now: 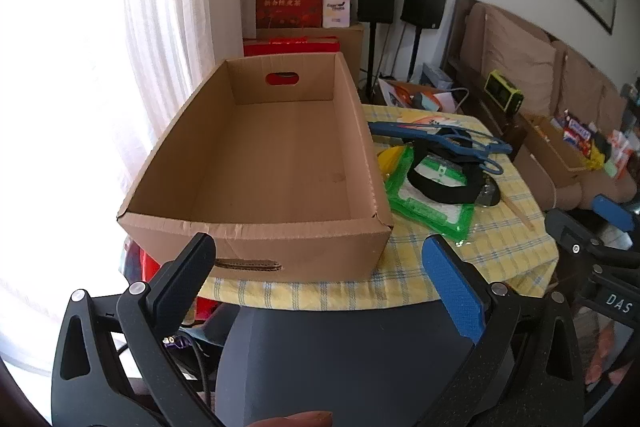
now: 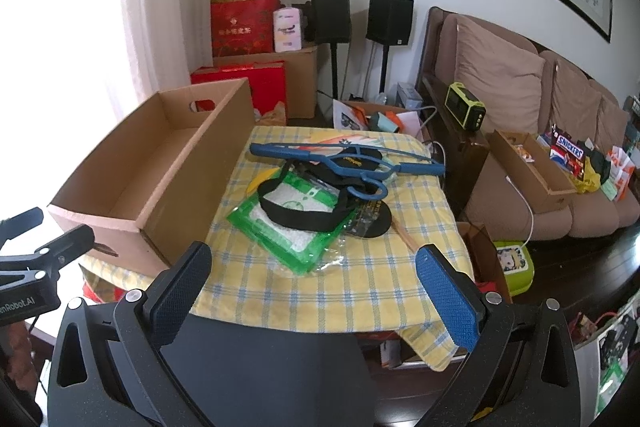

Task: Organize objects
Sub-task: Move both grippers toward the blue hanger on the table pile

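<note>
A: Start at the left. What sits ahead of the left gripper [image 1: 320, 259]?

B: Its jaws are spread wide with nothing between them. Straight beyond them stands the cardboard box [image 1: 256, 239], with nothing inside, its near wall just past the fingertips.

A: And to the right of that box?

B: On the yellow checked cloth [image 2: 360, 287], a pile touching itself: a green plastic pouch [image 2: 280, 239] flat on the cloth, a black strap [image 2: 304, 215] looped over it, and blue hangers [image 2: 344, 155] lying across the far end. A dark round piece [image 2: 374, 217] and a thin wooden stick [image 2: 408, 239] peek out at the pile's right edge.

A: Where is that relative to the right gripper [image 2: 314, 261]?

B: Directly ahead, between the 2 fingers' lines and beyond the tips, apart from them. Those jaws also stand fully apart, holding nothing.

A: Farther right?

B: A brown sofa [image 2: 500, 87] with a tray of snacks [image 2: 568, 151], well off to the right of the jaws.
</note>
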The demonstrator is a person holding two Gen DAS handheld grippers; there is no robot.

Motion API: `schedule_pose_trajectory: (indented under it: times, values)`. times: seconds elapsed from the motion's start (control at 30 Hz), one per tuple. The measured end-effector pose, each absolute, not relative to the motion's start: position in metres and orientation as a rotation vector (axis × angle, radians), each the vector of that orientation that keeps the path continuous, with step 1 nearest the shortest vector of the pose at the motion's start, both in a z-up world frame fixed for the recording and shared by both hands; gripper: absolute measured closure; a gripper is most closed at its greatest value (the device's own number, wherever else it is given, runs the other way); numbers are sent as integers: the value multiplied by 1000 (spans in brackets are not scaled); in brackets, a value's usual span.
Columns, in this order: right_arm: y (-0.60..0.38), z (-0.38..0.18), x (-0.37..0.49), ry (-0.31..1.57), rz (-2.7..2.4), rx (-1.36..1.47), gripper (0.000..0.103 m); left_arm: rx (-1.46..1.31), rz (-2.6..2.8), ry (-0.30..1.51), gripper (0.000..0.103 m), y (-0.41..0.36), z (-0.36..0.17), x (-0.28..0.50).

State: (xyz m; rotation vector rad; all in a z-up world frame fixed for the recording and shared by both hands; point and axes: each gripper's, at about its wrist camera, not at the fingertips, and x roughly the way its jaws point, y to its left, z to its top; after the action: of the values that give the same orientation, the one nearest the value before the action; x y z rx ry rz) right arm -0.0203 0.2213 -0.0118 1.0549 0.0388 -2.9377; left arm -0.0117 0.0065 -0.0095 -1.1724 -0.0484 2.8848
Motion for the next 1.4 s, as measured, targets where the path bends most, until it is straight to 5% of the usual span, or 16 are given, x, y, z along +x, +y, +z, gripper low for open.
schedule_pose_trajectory:
  times: [0.5,1.03,1.4]
  values:
    - [259,-20,-47,11,-3001,1074,0,-1056,2862,82,0,37,-7,-40]
    - [328,-34,-87,-258,-2951,1096,1,-1040,2702,-84,0,66,-1,-95]
    - [356,-75,-147,-635,-2682,1245,50,-1027,2670,40,0,110,18,-154]
